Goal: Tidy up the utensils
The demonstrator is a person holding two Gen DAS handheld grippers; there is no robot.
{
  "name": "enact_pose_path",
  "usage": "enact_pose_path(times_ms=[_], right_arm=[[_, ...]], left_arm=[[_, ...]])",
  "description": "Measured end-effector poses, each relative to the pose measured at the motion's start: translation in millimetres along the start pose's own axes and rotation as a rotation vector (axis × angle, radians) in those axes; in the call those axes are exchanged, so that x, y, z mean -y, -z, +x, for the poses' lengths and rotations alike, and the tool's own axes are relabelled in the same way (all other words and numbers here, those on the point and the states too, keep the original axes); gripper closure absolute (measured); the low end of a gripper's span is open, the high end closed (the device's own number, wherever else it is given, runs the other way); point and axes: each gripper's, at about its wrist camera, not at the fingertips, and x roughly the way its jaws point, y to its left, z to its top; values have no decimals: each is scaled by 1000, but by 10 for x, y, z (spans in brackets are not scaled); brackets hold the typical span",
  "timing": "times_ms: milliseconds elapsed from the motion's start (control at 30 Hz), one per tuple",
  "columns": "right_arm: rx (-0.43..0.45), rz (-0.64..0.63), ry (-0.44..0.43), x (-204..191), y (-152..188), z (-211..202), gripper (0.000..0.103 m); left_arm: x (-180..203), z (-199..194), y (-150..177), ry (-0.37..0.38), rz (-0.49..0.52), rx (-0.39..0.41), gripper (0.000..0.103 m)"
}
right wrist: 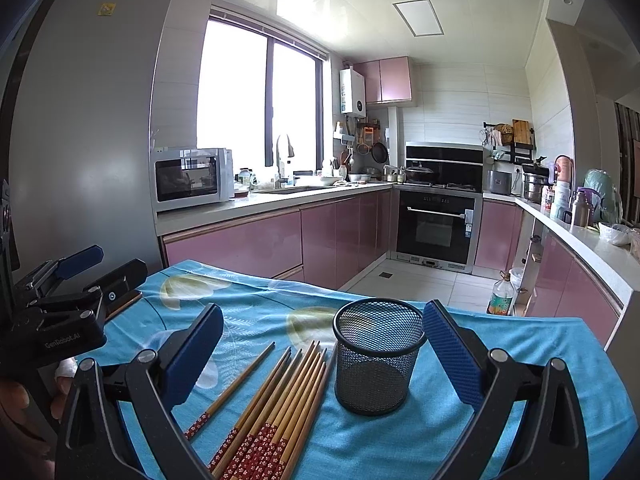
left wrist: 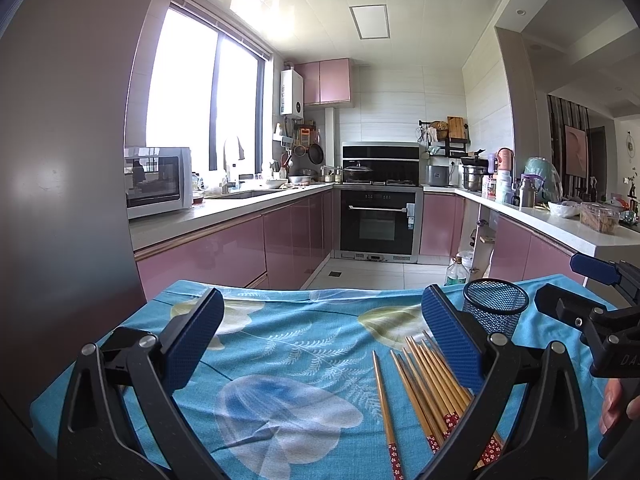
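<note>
Several wooden chopsticks (right wrist: 280,396) with red flowered ends lie side by side on the blue flowered tablecloth (right wrist: 260,312); one lies apart to their left (right wrist: 232,388). A black mesh cup (right wrist: 376,356) stands upright and empty just right of them. My right gripper (right wrist: 322,356) is open above the chopsticks and cup. My left gripper (left wrist: 320,340) is open and empty over the cloth, with the chopsticks (left wrist: 428,384) by its right finger and the cup (left wrist: 494,308) behind it. The right gripper (left wrist: 576,292) shows at the left wrist view's right edge.
The table's far edge (left wrist: 304,290) drops to a tiled kitchen floor (left wrist: 368,276). Pink cabinets, a microwave (left wrist: 156,182), an oven (left wrist: 380,224) and crowded counters stand beyond. A grey fridge (right wrist: 88,120) stands close on the left. The left gripper (right wrist: 72,284) shows at left.
</note>
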Motion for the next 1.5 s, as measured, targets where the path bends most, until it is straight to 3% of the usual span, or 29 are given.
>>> enact_pose_path(times_ms=[1000, 1300, 1500], right_arm=[[-24, 16, -19, 82, 67, -15, 6], [-105, 26, -40, 118, 154, 86, 7], [-219, 18, -62, 111, 299, 235, 8]], left_arm=[[30, 82, 28, 17, 5, -22, 6], [12, 235, 106, 32, 13, -88, 6], [44, 434, 229, 48, 50, -187, 6]])
